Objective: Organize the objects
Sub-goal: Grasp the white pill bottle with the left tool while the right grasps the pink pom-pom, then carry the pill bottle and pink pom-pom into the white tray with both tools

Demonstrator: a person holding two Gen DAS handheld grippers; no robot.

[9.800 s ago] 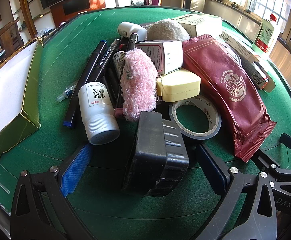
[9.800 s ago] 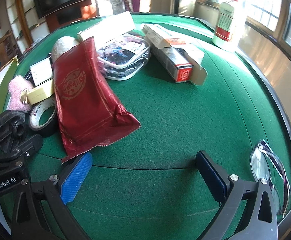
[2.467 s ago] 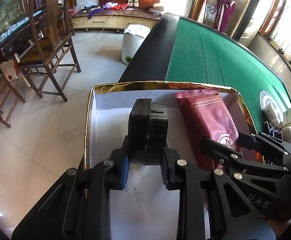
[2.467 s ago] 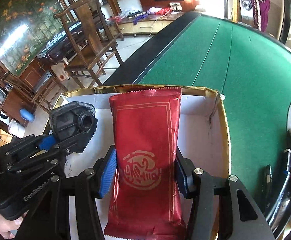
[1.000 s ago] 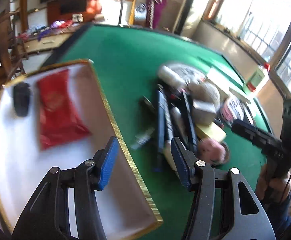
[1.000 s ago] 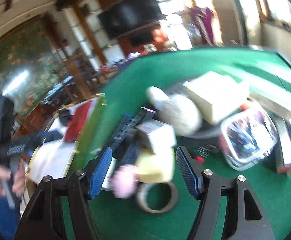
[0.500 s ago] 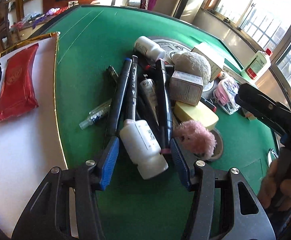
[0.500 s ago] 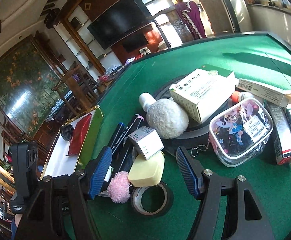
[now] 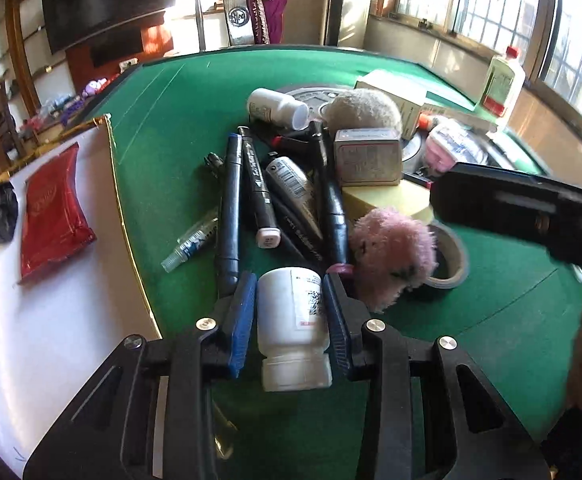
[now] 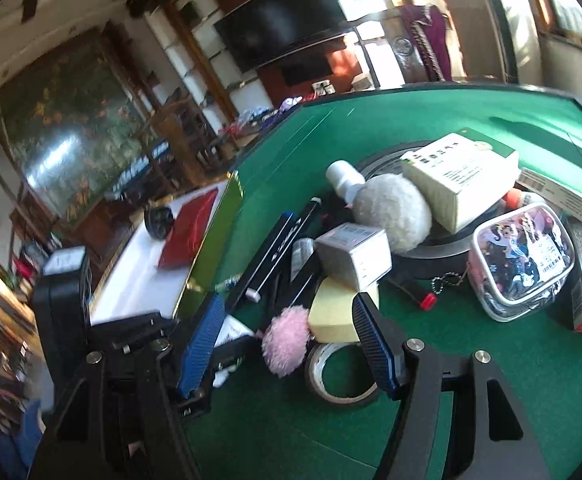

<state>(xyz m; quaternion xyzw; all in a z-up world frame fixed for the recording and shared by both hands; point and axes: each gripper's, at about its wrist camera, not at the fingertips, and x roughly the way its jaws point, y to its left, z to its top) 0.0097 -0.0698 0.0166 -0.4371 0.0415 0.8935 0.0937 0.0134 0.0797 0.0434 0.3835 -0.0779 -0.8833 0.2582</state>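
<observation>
Two things lie in the box [image 9: 51,340]. The left gripper [image 9: 289,316] is closing on a bottle [image 9: 291,320] by the pile [image 9: 311,184]. The right gripper [image 10: 287,344] is closing, nothing held. Most stays unsorted.

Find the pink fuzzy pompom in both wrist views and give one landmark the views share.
Left wrist view: the pink fuzzy pompom lies right of centre, beside the white bottle in the claw.
Right wrist view: it sits low at centre, between the claw's fingers.
Shared landmark: the tape roll next to it.
</observation>
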